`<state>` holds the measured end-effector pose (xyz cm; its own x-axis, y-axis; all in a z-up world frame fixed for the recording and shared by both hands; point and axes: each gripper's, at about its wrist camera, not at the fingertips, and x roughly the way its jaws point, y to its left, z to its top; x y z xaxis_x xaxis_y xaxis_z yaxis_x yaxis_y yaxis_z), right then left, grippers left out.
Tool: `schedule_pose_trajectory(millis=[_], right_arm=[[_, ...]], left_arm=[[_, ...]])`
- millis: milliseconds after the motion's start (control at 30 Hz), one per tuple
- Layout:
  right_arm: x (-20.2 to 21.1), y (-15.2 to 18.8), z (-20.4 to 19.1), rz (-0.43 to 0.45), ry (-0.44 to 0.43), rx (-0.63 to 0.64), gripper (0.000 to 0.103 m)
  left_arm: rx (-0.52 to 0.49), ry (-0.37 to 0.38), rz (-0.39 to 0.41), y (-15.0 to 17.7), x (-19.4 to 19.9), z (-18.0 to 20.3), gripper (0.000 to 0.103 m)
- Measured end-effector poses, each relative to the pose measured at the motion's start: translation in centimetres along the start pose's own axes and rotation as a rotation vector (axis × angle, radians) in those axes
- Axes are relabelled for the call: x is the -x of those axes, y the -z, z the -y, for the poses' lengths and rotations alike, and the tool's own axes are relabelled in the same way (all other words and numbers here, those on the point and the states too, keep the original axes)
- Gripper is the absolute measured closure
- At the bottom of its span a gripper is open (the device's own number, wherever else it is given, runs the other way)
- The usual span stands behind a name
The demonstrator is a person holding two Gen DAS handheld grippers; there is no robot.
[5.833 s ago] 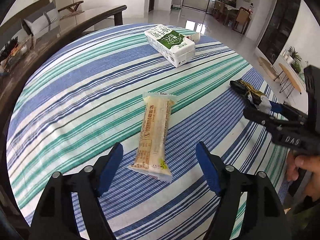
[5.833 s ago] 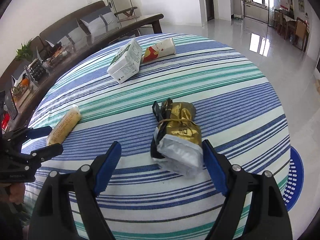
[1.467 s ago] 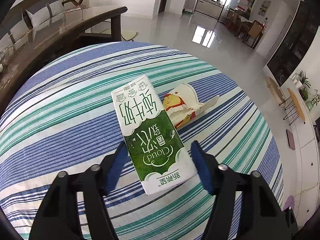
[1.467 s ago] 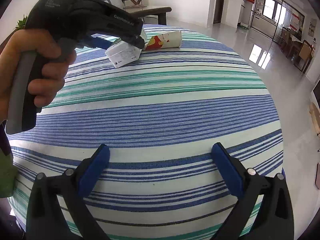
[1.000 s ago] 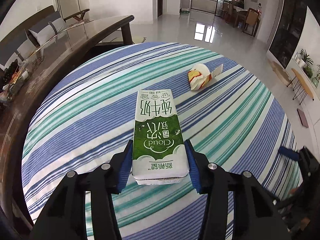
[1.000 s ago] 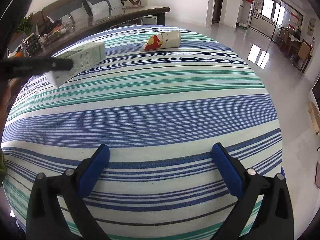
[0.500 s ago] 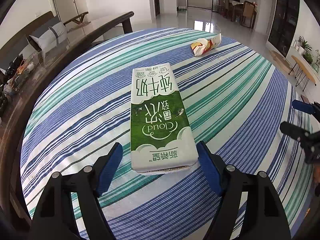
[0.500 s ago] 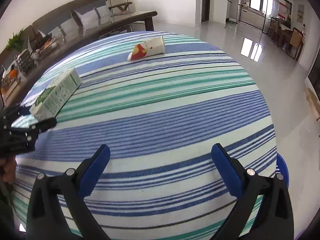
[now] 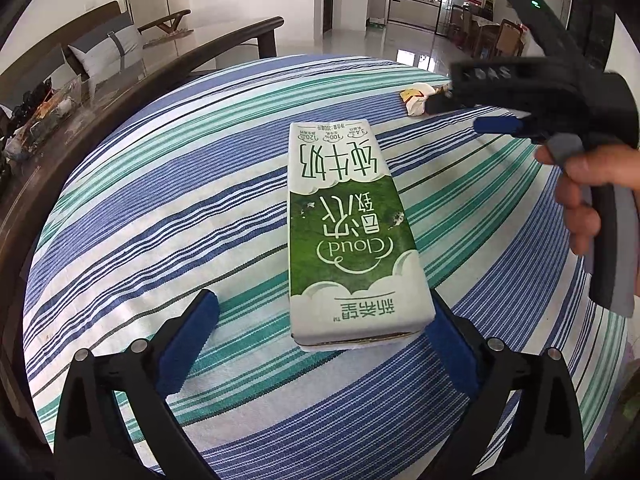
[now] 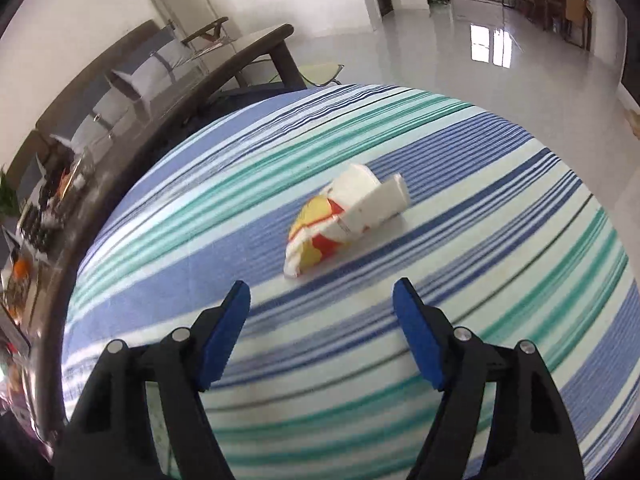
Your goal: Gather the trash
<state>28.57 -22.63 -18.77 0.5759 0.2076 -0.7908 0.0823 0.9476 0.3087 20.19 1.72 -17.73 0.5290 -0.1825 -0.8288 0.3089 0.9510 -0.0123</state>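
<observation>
The left tongs (image 9: 320, 344) stand wide, both blue pads apart on either side of the near end of a milk carton (image 9: 348, 232). The carton lies flat on the striped table (image 9: 160, 208), green and white, its long axis pointing away from the camera. Its near end sits closer to the right pad; whether that pad touches it cannot be told, and the left pad is clearly away from it.

Farther back on the table, near the far right edge in the left view, lies a crushed paper cup (image 9: 416, 96), white with red and yellow print. The right tongs (image 10: 322, 308) point at this cup (image 10: 344, 220) and are wide, holding nothing; the cup lies on its side just beyond the fingertips, not between them. In the left view the right tongs (image 9: 460, 114) reach in from the right over the table toward the cup, gripped by the right hand (image 9: 588, 196).

Behind the table stands a dark wooden bench (image 10: 168, 92) with grey cushions (image 9: 108, 52).
</observation>
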Motion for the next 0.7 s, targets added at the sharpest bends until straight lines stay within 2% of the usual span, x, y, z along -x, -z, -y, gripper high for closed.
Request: schedule_pose_trajectory(millis=[100, 133, 167, 200, 267, 333, 533, 700], right_arm=[[-1.5, -1.3, -0.8, 0.018, 0.025, -0.052, 0.029], [-1.7, -1.6, -0.9, 0.025, 0.033, -0.063, 0.034], [-1.7, -1.8, -0.7, 0.039, 0.050, -0.079, 0.042], [-1.6, -1.8, -0.4, 0.044, 0.063, -0.092, 0.068], [-1.2, -1.6, 0.0, 0.054, 0.031, -0.092, 0.079], [-0.2, -1.1, 0.1, 0.064, 0.026, -0.033, 0.094], [3.3, 1.4, 1.4, 0.015, -0.050, 0.097, 0.094], [7.4, 5.1, 2.6, -0.110, -0.163, 0.181, 0.093]], left_arm=[[0.001, 0.000, 0.000, -0.1, 0.0, 0.0, 0.005], [0.001, -0.001, 0.000, -0.1, -0.1, 0.0, 0.005], [0.002, 0.000, 0.000, -0.1, -0.1, 0.0, 0.005], [0.002, -0.001, 0.000, -0.2, -0.1, 0.0, 0.005], [0.001, -0.001, 0.000, -0.1, -0.1, 0.0, 0.005], [0.001, -0.001, 0.000, -0.2, -0.1, 0.0, 0.005], [0.001, -0.001, 0.000, -0.2, -0.2, 0.0, 0.005], [0.001, -0.001, 0.000, -0.2, -0.2, 0.0, 0.005]])
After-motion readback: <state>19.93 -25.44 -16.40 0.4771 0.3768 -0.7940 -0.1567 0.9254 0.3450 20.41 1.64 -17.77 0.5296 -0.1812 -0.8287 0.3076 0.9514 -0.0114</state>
